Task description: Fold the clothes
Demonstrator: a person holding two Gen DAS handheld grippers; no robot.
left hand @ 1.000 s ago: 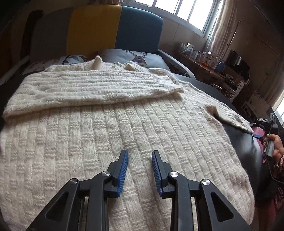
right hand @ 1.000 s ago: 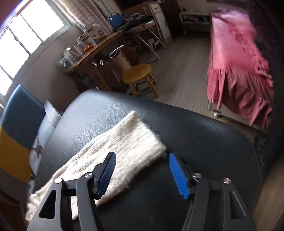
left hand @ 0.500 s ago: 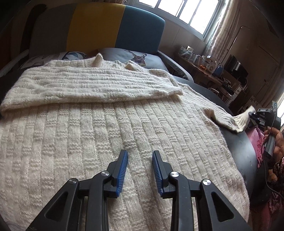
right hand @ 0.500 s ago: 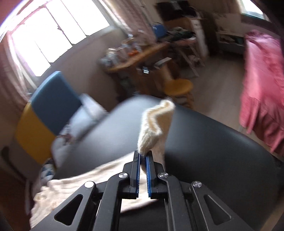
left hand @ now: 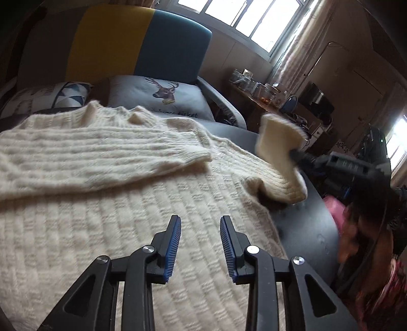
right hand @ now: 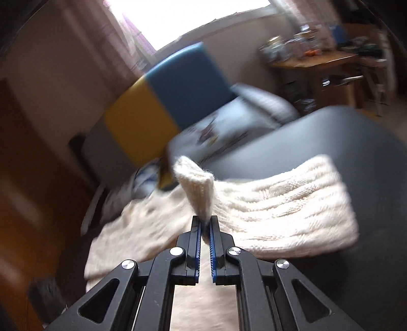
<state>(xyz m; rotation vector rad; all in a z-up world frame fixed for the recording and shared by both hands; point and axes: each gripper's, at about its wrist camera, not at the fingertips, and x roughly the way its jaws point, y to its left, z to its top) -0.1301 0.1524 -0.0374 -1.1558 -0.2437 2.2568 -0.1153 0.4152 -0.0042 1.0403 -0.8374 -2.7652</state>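
Right tongs (right hand: 205,224) on cream cable-knit sweater's (left hand: 106,219) cuff (right hand: 197,187)

A cream sweater (left hand: 106,203) is showing ribbed and basket-weave knit, lying on a black surface (left hand: 302,229). The sofa back (left hand: 142,43) is displaying grey, yellow and teal panels (the grey cushion (left hand: 162,99) is bearing a stag print). Both grippers' pads (left hand: 173,247) are showing blue.

Sofa back (left hand: 142,43): panels of grey, yellow and blue, standing upright at the far side.
Deer cushion (left hand: 162,99): grey, printed with a stag's head, lying flat before the blue panel.
Patterned cushion (left hand: 68,95): blue and white triangles, just left of the deer cushion.
Tabletop (left hand: 254,98): wooden, under the windows (left hand: 254,17), crowded with jars.
Curtain (left hand: 297,48): pale, right of the windows.
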